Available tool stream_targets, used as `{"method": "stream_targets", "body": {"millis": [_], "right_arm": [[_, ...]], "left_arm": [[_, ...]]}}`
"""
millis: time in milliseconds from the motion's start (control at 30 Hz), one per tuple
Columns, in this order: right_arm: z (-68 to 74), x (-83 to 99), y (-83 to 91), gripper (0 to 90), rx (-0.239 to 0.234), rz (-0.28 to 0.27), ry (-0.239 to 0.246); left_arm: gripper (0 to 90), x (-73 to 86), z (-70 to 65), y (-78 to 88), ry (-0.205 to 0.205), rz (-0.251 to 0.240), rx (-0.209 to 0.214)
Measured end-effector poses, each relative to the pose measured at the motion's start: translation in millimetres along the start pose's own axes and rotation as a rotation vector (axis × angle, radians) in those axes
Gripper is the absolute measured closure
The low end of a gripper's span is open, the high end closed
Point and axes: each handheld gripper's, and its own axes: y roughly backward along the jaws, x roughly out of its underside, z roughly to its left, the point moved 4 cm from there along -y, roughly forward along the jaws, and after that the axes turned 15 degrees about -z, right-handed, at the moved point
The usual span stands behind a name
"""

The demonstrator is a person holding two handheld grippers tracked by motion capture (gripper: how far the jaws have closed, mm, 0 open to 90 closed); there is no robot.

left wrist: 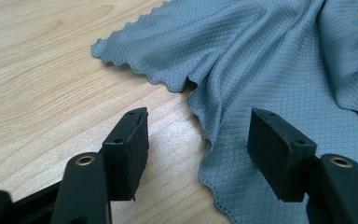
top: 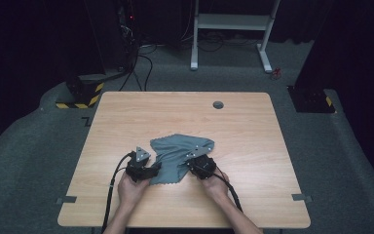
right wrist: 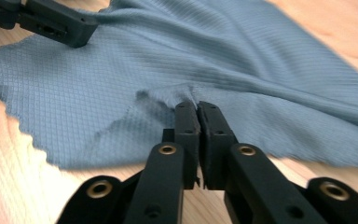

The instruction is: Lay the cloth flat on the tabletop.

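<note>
At the frame's lower centre, the grey cloth [top: 177, 156] on the worktop [top: 126, 117] is pinched by the clenched right tool [right wrist: 196, 109], while the released left tool [left wrist: 198, 140] straddles an edge that could be pulled away.

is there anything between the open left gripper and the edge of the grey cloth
Nothing visible. The left gripper is open with bare table under it, and the grey cloth's scalloped edge already lies between its jaws.

Cloth [left wrist: 279, 60] cut off by frame top and right; far fold blurred, left gripper view.
</note>
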Motion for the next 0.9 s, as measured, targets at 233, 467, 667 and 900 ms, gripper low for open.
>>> {"method": "stream_targets", "body": {"millis": [233, 467, 667, 900], "right_arm": [[-6.6, 10.5, 32.2, 88.0, 0.0, 0.037, 0.038], [-11.1, 31.0, 64.7, 87.7, -0.019, 0.051, 0.058], [-9.5, 47.4, 72.4, 74.6, -0.055, 0.072, 0.032], [-32.5, 44.2, 83.7, 71.2, 0.032, -0.022, -0.134]], "left_arm": [[38.5, 0.0, 0.2, -0.1, 0.001, 0.0, 0.001], [38.2, 0.0, -0.1, -0.2, 0.003, 0.0, 0.002], [38.2, -0.1, 0.1, -0.2, 0.001, 0.0, 0.001], [38.1, 0.0, 0.0, -0.2, 0.002, 0.0, 0.001]]}}
